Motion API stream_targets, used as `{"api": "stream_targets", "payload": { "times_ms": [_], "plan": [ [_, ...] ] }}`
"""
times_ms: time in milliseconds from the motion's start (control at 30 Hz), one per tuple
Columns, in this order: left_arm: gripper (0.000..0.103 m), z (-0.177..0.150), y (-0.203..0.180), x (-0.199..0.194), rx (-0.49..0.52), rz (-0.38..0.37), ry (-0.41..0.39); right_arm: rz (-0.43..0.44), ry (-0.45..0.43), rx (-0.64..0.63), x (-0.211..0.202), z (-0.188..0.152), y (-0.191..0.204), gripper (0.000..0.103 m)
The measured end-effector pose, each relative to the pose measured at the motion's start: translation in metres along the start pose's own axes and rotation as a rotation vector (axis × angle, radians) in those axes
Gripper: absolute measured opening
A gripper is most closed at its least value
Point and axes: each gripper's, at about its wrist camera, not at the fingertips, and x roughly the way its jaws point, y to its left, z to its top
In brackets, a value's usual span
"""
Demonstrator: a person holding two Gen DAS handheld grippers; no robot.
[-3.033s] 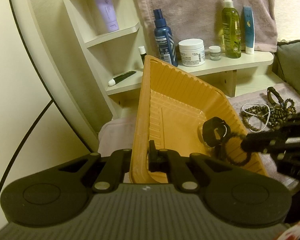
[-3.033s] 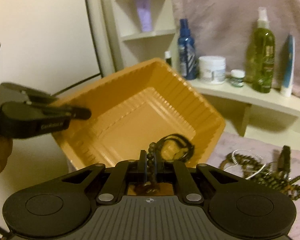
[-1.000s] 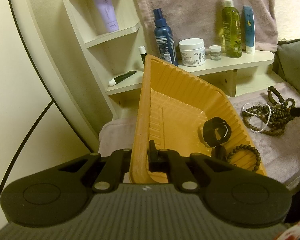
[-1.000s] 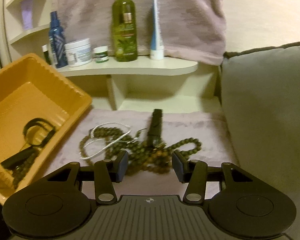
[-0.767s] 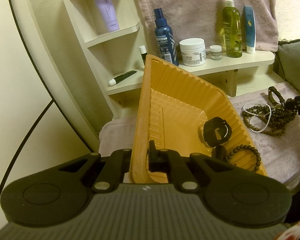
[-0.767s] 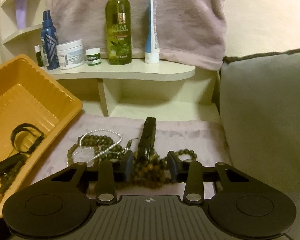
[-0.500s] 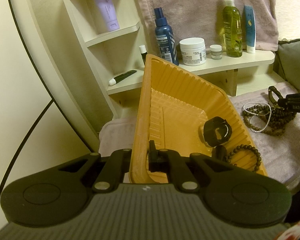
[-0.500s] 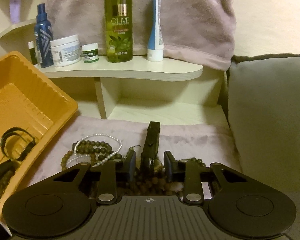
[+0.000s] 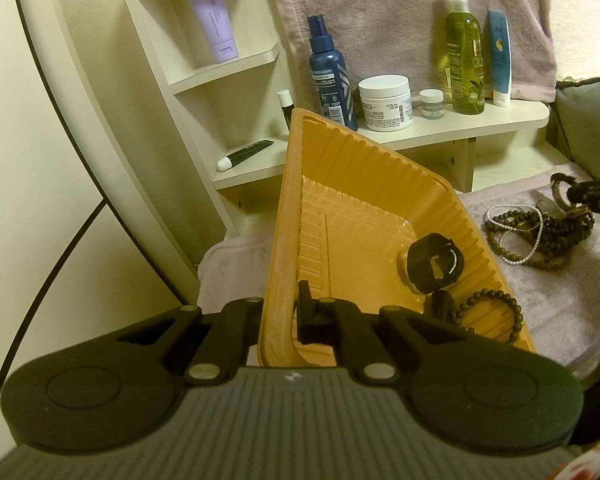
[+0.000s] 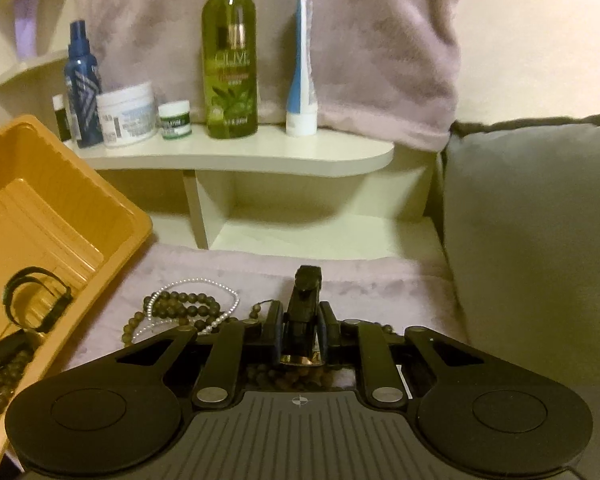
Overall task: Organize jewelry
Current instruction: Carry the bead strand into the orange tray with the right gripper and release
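My left gripper [image 9: 284,316] is shut on the near rim of the orange tray [image 9: 360,168] and holds it tilted up. A black watch [image 9: 434,262] and a brown bead bracelet [image 9: 488,308] lie inside the tray. To its right, brown bead strands [image 10: 180,308] and a pearl strand [image 10: 204,282] lie in a pile on the pink towel [image 10: 220,264]. My right gripper [image 10: 302,326] is over that pile with its jaws closing. A second black watch [image 10: 306,284] stands between them with both pads against its strap. The left wrist view shows the right gripper [image 9: 580,196] at the far right.
A cream shelf [image 10: 240,156] behind the towel carries a green spray bottle [image 10: 230,64], a blue tube [image 10: 302,60], a blue bottle [image 10: 82,88] and white jars [image 10: 126,120]. A grey cushion [image 10: 532,240] rises on the right. Corner shelves [image 9: 220,72] stand behind the tray.
My right gripper has left the tray, where the bead bracelet now lies, moved over the pile, and narrowed its jaws onto the black watch strap. The left gripper and tray have not moved.
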Motion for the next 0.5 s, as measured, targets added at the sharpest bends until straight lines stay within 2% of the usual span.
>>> {"api": "stream_targets", "payload": {
  "times_ms": [167, 267, 400, 500],
  "plan": [
    [0.004, 0.0, 0.0, 0.0, 0.001, 0.0, -0.001, 0.015, -0.025, 0.002, -0.021, 0.004, -0.003, 0.017],
    [0.004, 0.0, 0.0, 0.0, 0.0, -0.002, -0.002, 0.054, -0.038, 0.004, -0.034, 0.007, 0.002, 0.017],
    [0.004, 0.0, 0.0, 0.0, 0.002, -0.003, -0.004, 0.161, -0.041, 0.008, -0.045, 0.013, 0.022, 0.017],
    [0.004, 0.0, 0.0, 0.0, 0.002, -0.003, -0.004, 0.273, -0.029, 0.004, -0.048, 0.017, 0.046, 0.017]
  ]
}}
